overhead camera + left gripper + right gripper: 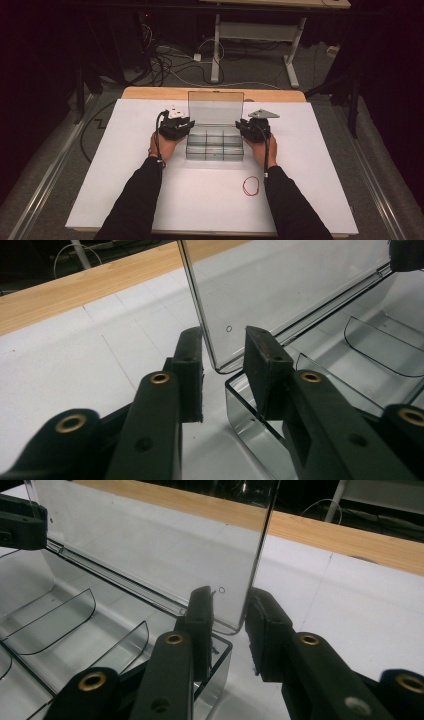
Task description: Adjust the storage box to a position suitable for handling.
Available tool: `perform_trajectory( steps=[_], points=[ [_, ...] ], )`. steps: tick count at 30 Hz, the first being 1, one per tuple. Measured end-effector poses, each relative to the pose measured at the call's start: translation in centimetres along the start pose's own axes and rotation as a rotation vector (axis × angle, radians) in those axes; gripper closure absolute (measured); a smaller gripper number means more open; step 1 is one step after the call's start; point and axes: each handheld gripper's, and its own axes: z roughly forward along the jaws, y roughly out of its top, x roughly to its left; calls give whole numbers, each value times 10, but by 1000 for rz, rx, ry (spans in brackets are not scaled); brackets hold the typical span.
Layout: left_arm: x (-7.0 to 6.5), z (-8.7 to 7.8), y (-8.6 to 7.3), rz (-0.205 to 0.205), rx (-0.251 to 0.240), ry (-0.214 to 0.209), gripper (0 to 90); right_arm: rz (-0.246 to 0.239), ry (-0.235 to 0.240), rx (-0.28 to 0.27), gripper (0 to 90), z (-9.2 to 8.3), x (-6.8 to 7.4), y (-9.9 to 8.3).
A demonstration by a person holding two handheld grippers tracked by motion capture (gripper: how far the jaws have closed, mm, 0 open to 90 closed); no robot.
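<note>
A clear plastic compartment box (215,146) sits at the centre of the high view, on the white sheet (125,190) that covers the table. Its long axis runs left to right across the frame. Its lid (215,107) stands upright along the far edge, the open side facing the person.

There is one box and one lid, with curved dividers splitting the tray into several small cells. I can't count the cells for certain, and those I can see hold nothing. One red rubber band (251,186) lies on the sheet at lower right of centre, well apart from the box.

Two grippers flank the box. The left gripper (223,347) straddles the lid's lower left corner; its jaws stand a little apart with the thin edge between them, and neither pad presses on it. The right gripper (230,607) does the same at the lid's lower right corner, with gaps visible on both sides of the plastic.
</note>
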Motion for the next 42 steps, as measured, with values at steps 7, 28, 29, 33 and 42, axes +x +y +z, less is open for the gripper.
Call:
perform_trajectory(
  steps=[7, 28, 29, 33, 42],
  points=[
    [1, -1, -2, -16, -2, -15, 634, 11, 5, 4, 675, -2, 0, 0],
    [-5, -2, -9, 33, 72, -28, 560, -40, 32, 137, 623, -3, 10, -12],
    [-5, -3, -9, 33, 69, -23, 560, -38, 29, 130, 618, -4, 10, -12],
    [-6, -6, -10, 34, 60, -22, 558, -34, 22, 127, 597, -7, 12, -15],
    [-11, -15, -10, 63, 42, -19, 549, -55, 20, 140, 585, -15, 18, -18]
  ],
)
